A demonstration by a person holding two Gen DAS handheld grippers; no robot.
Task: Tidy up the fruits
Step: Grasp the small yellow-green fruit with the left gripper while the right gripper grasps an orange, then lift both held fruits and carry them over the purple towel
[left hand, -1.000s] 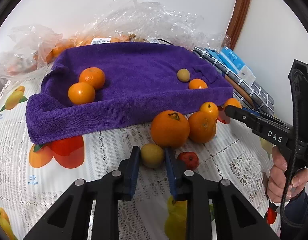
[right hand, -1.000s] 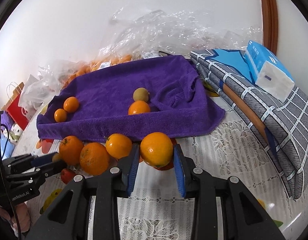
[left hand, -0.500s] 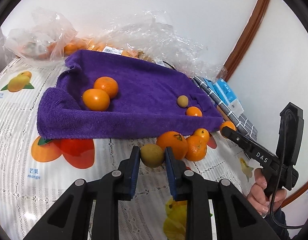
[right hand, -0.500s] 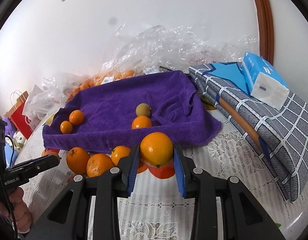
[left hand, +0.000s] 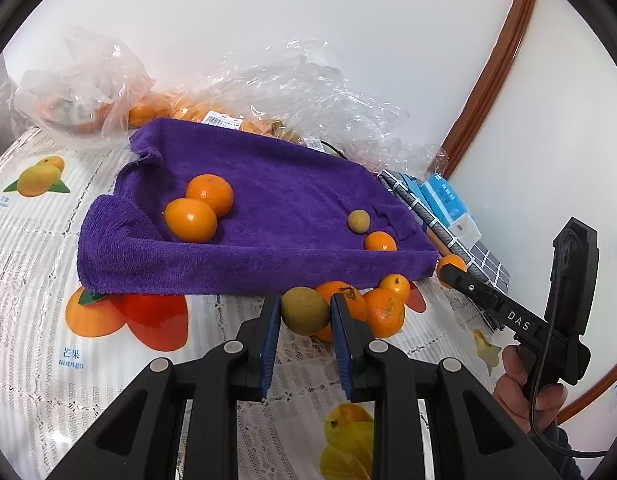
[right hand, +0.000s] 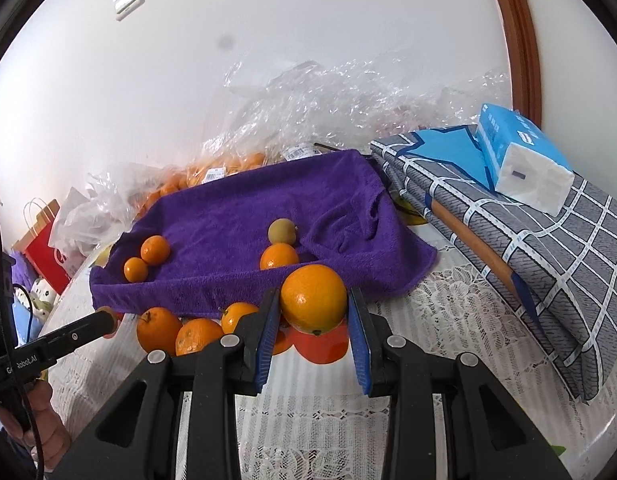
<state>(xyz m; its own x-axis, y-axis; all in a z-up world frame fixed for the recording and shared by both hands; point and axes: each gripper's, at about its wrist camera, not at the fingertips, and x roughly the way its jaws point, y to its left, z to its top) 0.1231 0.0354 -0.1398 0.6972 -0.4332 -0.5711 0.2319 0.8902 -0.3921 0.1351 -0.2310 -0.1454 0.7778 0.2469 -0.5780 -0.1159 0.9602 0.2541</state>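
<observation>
Two fruits are in carry toward the purple towel (left hand: pixel 276 200), so the step in hand appears to be transport; each next needs lowering onto the cloth beside its like before release. Left gripper (left hand: pixel 304 312) is narrowed, pads pressing a small brown-green fruit (left hand: pixel 305 310) held off the tablecloth (left hand: pixel 36 264). Right gripper (right hand: pixel 313 308) clamps an orange (right hand: pixel 313 298) just short of the towel's near edge.

Towel (left hand: pixel 268 216) sits mid-table: two oranges (left hand: pixel 200 208) on it at nine o'clock, a small round fruit (left hand: pixel 358 221) behind a tangerine (left hand: pixel 380 241) at three. At six, before its edge, three loose oranges (left hand: pixel 372 304). Plastic bags (left hand: pixel 292 92) behind at twelve.
</observation>
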